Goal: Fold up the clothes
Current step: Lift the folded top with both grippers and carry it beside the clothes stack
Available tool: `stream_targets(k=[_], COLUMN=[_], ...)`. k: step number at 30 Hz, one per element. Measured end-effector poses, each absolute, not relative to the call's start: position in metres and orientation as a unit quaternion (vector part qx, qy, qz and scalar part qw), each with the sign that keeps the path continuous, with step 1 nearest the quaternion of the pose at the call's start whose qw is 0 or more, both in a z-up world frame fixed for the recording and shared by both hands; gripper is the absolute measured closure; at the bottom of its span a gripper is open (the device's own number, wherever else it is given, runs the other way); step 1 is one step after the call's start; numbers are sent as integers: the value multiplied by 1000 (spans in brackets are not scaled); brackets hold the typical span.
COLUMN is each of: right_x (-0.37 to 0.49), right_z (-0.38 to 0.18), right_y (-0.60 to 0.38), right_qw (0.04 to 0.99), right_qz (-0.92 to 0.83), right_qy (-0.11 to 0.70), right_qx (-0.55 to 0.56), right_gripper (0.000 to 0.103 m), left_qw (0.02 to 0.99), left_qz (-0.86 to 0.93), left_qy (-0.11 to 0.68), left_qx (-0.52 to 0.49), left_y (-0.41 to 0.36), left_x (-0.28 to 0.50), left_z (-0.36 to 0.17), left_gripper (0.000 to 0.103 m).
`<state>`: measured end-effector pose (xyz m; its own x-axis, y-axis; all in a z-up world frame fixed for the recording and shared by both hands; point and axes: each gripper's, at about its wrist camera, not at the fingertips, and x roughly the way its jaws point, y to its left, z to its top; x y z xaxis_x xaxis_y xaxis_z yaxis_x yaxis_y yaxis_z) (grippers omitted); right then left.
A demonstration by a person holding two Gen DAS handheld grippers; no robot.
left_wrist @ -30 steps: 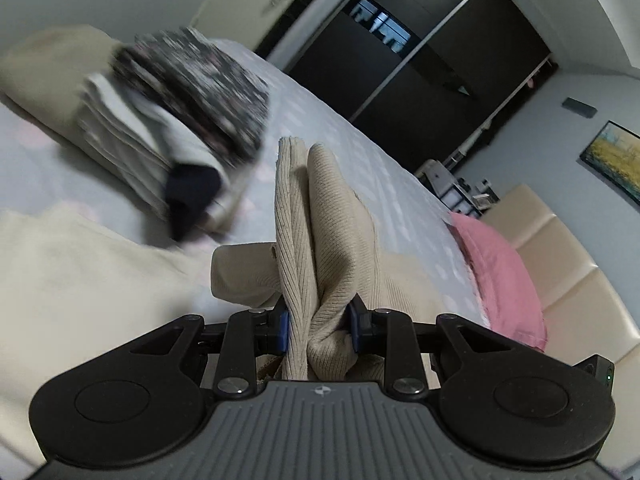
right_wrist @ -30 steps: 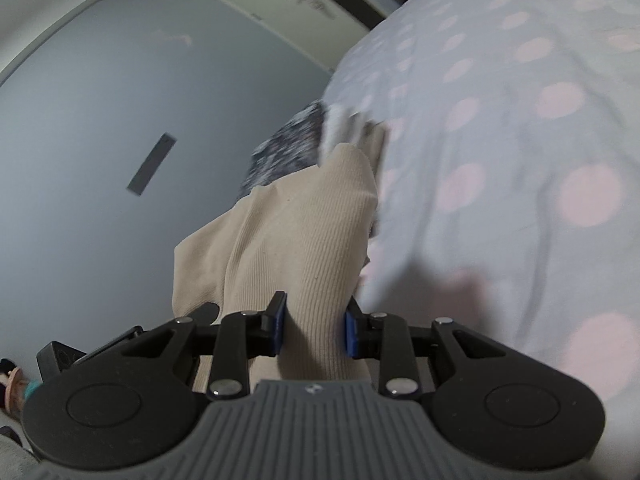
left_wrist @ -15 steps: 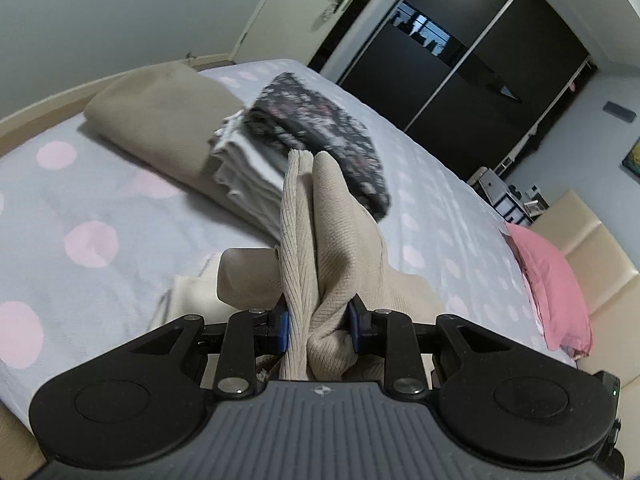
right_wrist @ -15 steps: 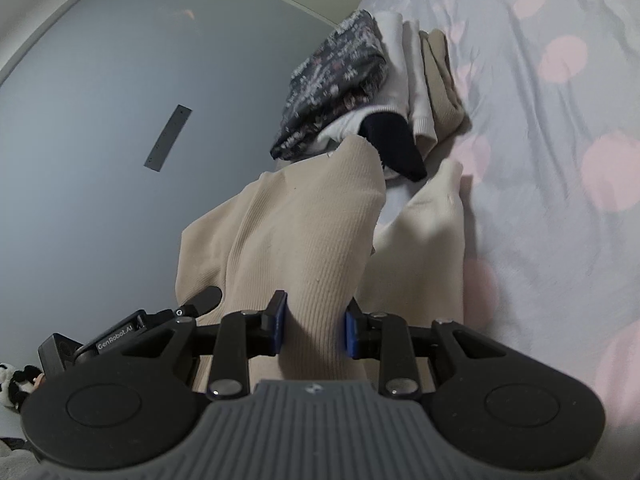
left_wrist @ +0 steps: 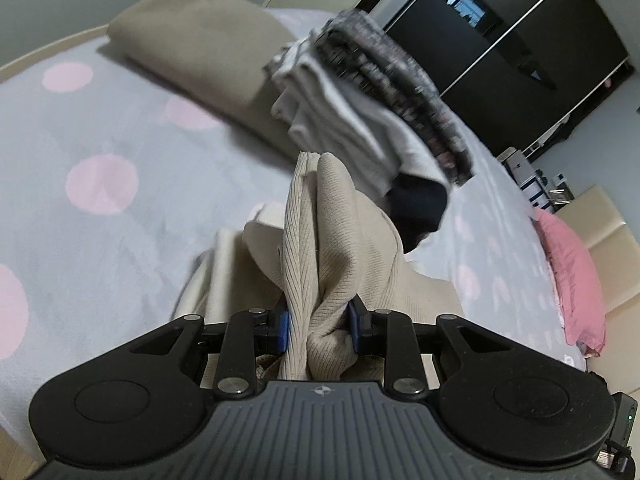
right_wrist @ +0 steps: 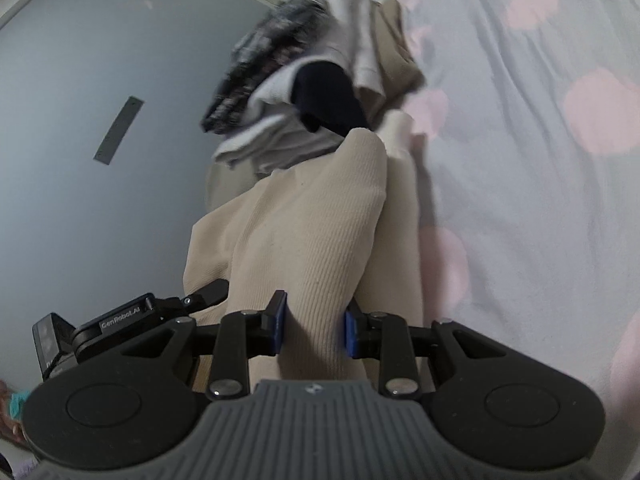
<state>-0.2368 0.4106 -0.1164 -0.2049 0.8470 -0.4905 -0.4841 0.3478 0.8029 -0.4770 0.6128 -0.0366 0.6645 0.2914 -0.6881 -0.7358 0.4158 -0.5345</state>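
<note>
A beige ribbed knit garment is bunched between the jaws of my left gripper, which is shut on it. My right gripper is shut on another part of the same beige garment. The garment hangs from both grippers just above the bed, and its lower folds rest on the sheet. A stack of folded clothes lies just beyond it, with a dark patterned piece on top, white pieces below and a navy piece sticking out. The stack also shows in the right wrist view. The left gripper's body shows at the right wrist view's lower left.
The bed has a grey sheet with pink dots. A folded tan blanket lies behind the stack. A pink pillow lies at the headboard. Dark wardrobe doors stand beyond the bed.
Both grippers have carried the beige garment closer to the stack of folded clothes, which now looms larger in both views. Both grips are unchanged.
</note>
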Motion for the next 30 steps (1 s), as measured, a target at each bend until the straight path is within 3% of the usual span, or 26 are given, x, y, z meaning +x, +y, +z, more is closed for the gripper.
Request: stream_targets(k=[8, 15, 17, 20, 23, 25, 28, 30], right_x=[-220, -183, -173, -175, -178, -180, -183, -184], right_z=[-128, -140, -140, -126, -112, -103, -89, -80], right_y=[420, 423, 429, 436, 444, 449, 457, 462], right_qw=[595, 549, 543, 561, 576, 584, 595, 601], right_qz=[544, 514, 511, 549, 584, 607, 637, 656], right_qy=[569, 620, 628, 592, 553, 526, 484, 454], right_qx=[164, 222, 224, 184, 144, 117, 75, 47], right_gripper=[69, 40, 40, 42, 58, 76, 90, 92], left_qw=[789, 785, 783, 781, 778, 778, 778, 777], left_qz=[340, 346, 347, 349, 349, 350, 350, 351], left_qy=[279, 274, 275, 277, 277, 277, 275, 274], left_qx=[-429, -436, -436, -438, -442, -442, -443, -445], left_y=[616, 614, 614, 616, 617, 616, 617, 618], left_x=[-470, -473, -473, -471, -472, -472, -472, -473], left_z=[-53, -53, -53, -53, -53, -53, -53, -54], left_gripper=[77, 75, 75, 75, 75, 75, 75, 74])
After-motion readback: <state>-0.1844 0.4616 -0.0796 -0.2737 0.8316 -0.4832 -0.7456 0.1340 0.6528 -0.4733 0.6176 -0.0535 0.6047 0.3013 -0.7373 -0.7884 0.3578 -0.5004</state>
